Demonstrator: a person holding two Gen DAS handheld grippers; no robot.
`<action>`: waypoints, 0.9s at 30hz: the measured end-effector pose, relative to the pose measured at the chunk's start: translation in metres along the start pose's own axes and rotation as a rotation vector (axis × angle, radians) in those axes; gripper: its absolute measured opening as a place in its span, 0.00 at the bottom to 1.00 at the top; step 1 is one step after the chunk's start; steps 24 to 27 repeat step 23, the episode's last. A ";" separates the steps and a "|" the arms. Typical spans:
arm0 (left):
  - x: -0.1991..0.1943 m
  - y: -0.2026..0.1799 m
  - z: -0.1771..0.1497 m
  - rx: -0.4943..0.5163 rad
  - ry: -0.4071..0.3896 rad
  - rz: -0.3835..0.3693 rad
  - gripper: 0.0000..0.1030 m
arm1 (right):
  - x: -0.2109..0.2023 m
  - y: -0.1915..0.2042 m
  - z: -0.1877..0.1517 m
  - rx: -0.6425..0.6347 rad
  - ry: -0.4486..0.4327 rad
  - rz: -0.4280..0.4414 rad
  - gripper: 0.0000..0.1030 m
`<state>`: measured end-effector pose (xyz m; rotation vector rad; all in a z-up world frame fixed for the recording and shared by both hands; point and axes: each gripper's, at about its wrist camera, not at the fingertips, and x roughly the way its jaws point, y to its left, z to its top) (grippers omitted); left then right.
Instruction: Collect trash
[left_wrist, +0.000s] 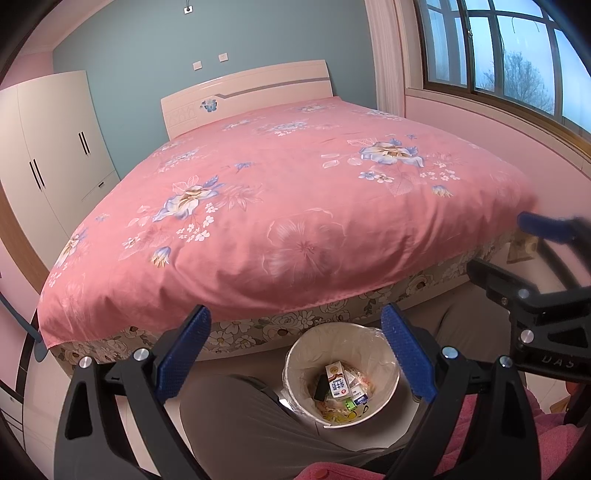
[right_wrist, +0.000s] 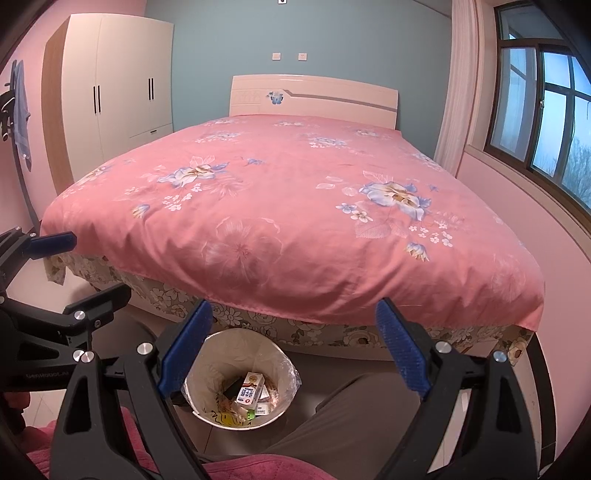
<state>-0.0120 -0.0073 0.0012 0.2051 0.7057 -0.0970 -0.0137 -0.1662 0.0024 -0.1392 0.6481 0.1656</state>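
Observation:
A white trash bin (left_wrist: 299, 354) with a clear liner stands on the floor at the foot of the bed, between the person's knees. It holds several bits of trash, among them a small milk carton (left_wrist: 338, 380). It also shows in the right wrist view (right_wrist: 207, 354), with the carton (right_wrist: 249, 393) inside. My left gripper (left_wrist: 295, 354) is open and empty above the bin. My right gripper (right_wrist: 293, 354) is open and empty, just right of the bin. Each gripper shows at the edge of the other's view: the right one (left_wrist: 535, 236) and the left one (right_wrist: 55, 242).
A bed with a pink floral quilt (left_wrist: 295, 206) fills the middle of both views. A white wardrobe (right_wrist: 122, 85) stands at the left, a window (left_wrist: 517, 55) at the right. The person's grey-trousered legs (left_wrist: 251, 417) flank the bin.

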 end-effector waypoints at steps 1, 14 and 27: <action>0.000 0.000 0.000 0.000 0.000 0.001 0.92 | 0.000 0.000 0.000 0.001 0.003 0.000 0.86; 0.001 -0.001 0.000 -0.002 0.011 -0.002 0.92 | 0.003 0.000 0.001 0.005 0.011 0.005 0.86; 0.003 -0.003 0.000 -0.008 0.019 0.002 0.92 | 0.004 -0.001 0.000 0.005 0.014 0.008 0.86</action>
